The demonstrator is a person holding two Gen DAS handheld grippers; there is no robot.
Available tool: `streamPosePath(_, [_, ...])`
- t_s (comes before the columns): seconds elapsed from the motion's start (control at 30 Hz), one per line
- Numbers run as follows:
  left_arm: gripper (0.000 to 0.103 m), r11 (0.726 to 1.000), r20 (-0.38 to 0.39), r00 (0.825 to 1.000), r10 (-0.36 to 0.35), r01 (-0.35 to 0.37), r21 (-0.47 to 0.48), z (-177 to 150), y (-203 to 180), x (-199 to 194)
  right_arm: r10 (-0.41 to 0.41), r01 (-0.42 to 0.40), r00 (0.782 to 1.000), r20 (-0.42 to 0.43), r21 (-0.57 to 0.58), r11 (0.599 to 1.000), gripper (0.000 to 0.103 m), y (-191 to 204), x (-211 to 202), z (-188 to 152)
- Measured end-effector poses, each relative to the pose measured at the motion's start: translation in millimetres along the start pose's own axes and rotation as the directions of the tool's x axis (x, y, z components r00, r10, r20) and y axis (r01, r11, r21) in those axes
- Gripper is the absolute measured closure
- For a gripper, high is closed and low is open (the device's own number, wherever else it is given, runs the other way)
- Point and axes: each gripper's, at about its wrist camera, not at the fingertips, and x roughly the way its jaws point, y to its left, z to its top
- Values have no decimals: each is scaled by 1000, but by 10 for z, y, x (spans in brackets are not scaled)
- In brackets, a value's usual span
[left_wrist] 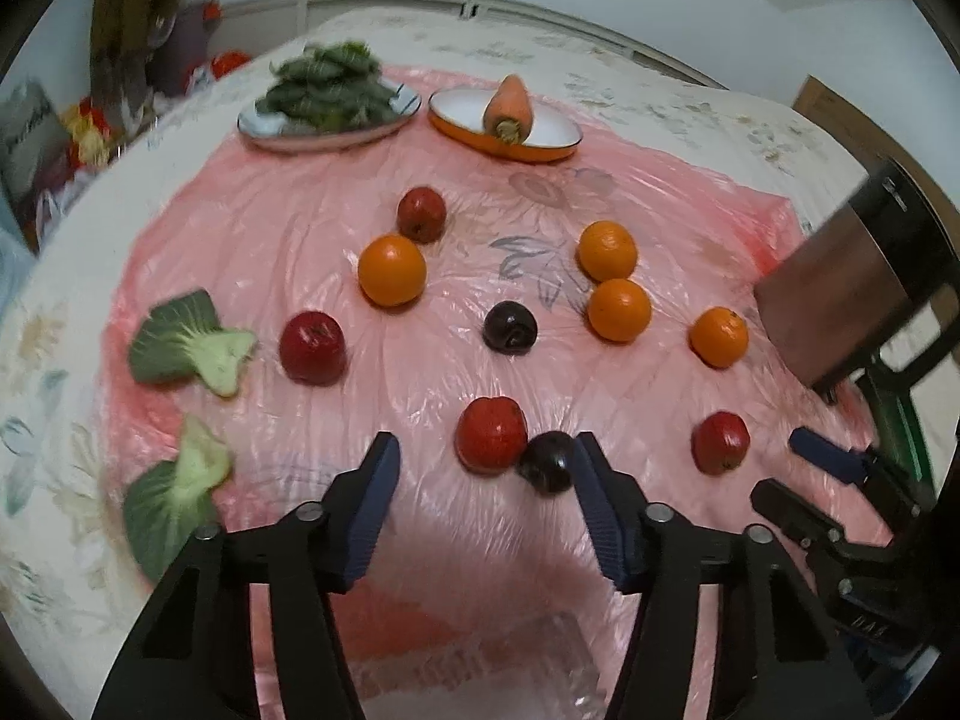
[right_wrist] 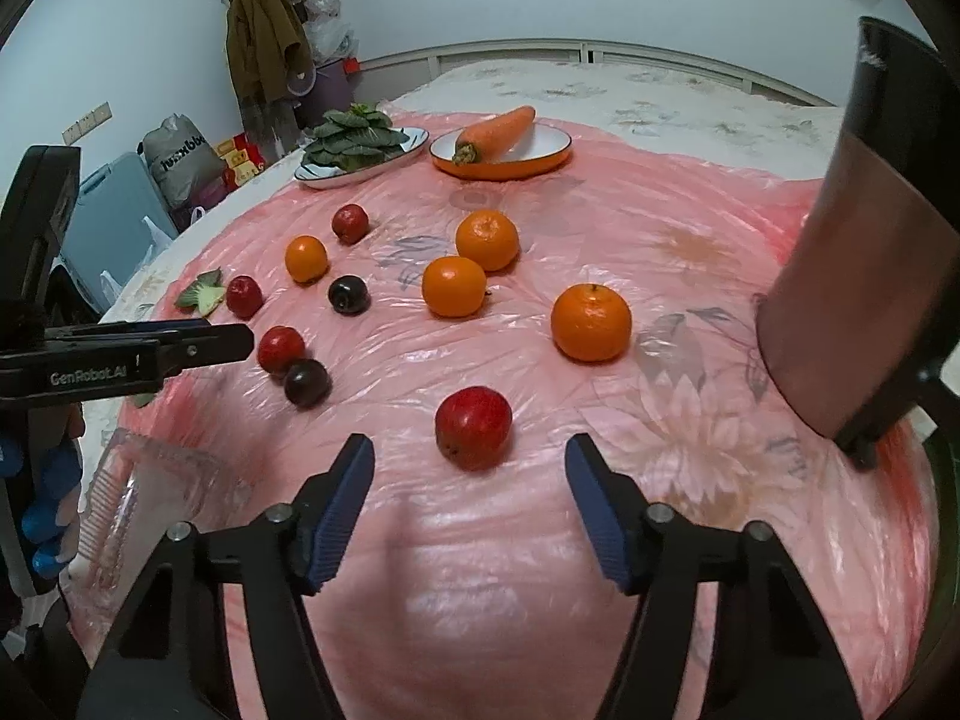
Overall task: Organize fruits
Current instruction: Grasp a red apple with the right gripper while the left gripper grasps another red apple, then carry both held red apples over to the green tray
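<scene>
Several red apples, oranges and dark plums lie scattered on a pink plastic sheet (left_wrist: 288,228). My left gripper (left_wrist: 486,468) is open and empty; a red apple (left_wrist: 491,435) and a dark plum (left_wrist: 545,461) touching it lie just beyond its fingertips, the plum against the right finger. My right gripper (right_wrist: 470,471) is open and empty, with a red apple (right_wrist: 473,427) just ahead between its fingertips. An orange (right_wrist: 591,322) lies farther right. The same apple (left_wrist: 720,441) shows in the left wrist view.
At the back stand a plate of leafy greens (left_wrist: 327,97) and an orange-rimmed dish (left_wrist: 555,141) holding a carrot (left_wrist: 509,108). Two bok choy pieces (left_wrist: 186,342) lie at the left. A clear plastic container (right_wrist: 144,498) sits near left. A brown chair back (right_wrist: 852,276) stands at right.
</scene>
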Motion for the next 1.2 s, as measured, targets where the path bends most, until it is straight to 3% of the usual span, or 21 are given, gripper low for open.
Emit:
streamPosePath(0.23, [61, 996, -54, 999, -6, 2, -87, 71, 24, 203, -5, 5, 999, -32, 3, 1000, 40, -27, 209, 57])
streamPosePath(0.57, [67, 997, -57, 998, 23, -27, -75, 81, -64, 330, -11, 9, 998, -54, -32, 999, 49, 2, 381, 90])
streamPosePath(0.63, [70, 998, -57, 998, 24, -27, -64, 85, -86, 351, -10, 7, 998, -62, -39, 999, 63, 9, 409, 87])
streamPosePath(0.7, [71, 998, -53, 998, 25, -28, -56, 83, -105, 363, -11, 8, 997, -73, -47, 999, 66, 19, 440, 76])
streamPosePath(0.77, [72, 998, -47, 999, 23, -26, -56, 78, -100, 367, -8, 4, 997, -77, -47, 999, 81, 15, 452, 65])
streamPosePath(1.2, [76, 996, -10, 1000, -18, 17, -86, 55, 16, 255, 50, -48, 997, -53, 31, 998, 82, -96, 396, 56])
